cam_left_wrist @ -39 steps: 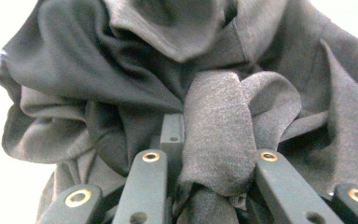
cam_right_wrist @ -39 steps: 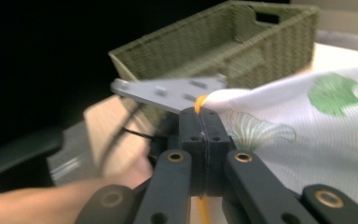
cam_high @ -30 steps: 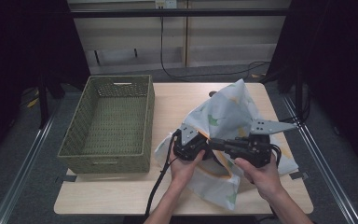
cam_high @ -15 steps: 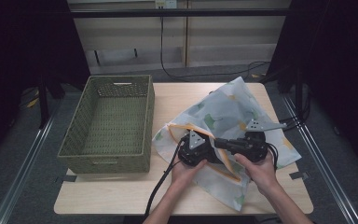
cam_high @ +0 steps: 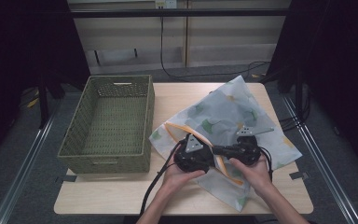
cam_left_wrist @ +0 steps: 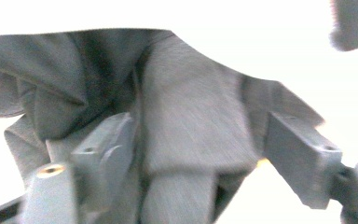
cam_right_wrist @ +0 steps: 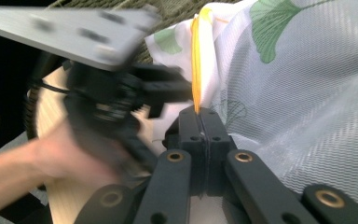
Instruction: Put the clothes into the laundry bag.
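Note:
A white mesh bag printed with green leaves lies spread on the right half of the table, its orange trim curving along the near-left edge. Both grippers meet at that front edge. My left gripper has just been opening its jaws. In the left gripper view the gripper stands wide, with a fold of the bag loose between the jaws. My right gripper is shut on the orange trim, with the mesh bag beyond it. In the high view the right gripper points left.
A green woven basket stands on the left half of the table, close to the bag's left edge. Black cables trail from both grippers off the front edge. Bare tabletop shows in front of the basket.
The bag, held up and bunched a second ago, has come down and spread flat on the table. Both hands have sunk with it, the right one more.

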Demonstrator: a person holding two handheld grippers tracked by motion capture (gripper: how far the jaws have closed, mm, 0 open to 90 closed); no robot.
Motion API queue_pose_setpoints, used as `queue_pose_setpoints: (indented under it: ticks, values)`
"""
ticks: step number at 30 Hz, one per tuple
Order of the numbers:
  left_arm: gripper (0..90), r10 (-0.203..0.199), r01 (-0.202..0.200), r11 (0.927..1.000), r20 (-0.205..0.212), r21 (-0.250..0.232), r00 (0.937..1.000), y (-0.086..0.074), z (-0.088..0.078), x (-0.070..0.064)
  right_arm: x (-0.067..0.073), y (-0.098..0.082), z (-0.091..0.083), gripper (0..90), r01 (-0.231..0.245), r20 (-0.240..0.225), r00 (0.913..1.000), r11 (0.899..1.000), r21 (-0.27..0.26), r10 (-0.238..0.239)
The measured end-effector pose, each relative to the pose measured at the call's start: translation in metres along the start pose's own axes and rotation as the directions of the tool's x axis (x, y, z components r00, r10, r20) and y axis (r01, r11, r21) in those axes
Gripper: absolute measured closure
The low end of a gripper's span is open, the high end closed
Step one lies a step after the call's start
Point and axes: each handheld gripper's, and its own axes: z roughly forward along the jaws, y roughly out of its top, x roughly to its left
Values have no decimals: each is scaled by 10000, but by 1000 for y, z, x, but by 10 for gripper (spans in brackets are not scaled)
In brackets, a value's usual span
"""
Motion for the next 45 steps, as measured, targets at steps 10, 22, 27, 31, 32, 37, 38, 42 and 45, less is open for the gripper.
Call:
queue_pose_setpoints:
  ticks: [10, 22, 27, 31, 32, 37, 38, 42, 45]
  values:
    - [135, -293, 360, 9965, -884, 757, 9957, -37, -43, 12, 6, 2, 3, 896, 231, -78, 9997, 9997, 14, -231]
    - [169, 28, 177, 9782, -982, 2068, 9952, -43, -26, 16, 8, 3, 5, 894, 357, -112, 9993, 9993, 75, -356]
    - [430, -126, 305, 9874, -1146, 1552, 9933, -43, -29, 23, 11, 3, 9, 893, 532, -132, 9985, 9984, 205, -529]
    - [645, -76, 245, 9882, -1117, 1511, 9937, -44, -30, 19, 13, 2, 16, 893, 621, -232, 9979, 9974, 364, -613]
    - [725, -76, 245, 9882, -1117, 1511, 9937, -44, -30, 19, 13, 2, 16, 893, 621, -232, 9979, 9974, 364, -613]
    - [891, -260, 393, 9887, -926, 1450, 9954, -44, -30, 16, 18, -3, 34, 890, 870, -470, 9954, 9925, 856, -832]
    - [895, -260, 393, 9887, -926, 1450, 9954, -44, -30, 16, 18, -3, 34, 890, 870, -470, 9954, 9925, 856, -832]
    - [900, -352, 454, 9872, -689, 1527, 9970, -44, -31, 14, 13, -10, 48, 888, 1031, -295, 9946, 9849, 1391, -1000]
    - [900, -199, 284, 9859, -529, 1648, 9984, -44, -32, 9, 10, -13, 52, 888, 1175, -162, 9931, 9800, 1605, -1164]
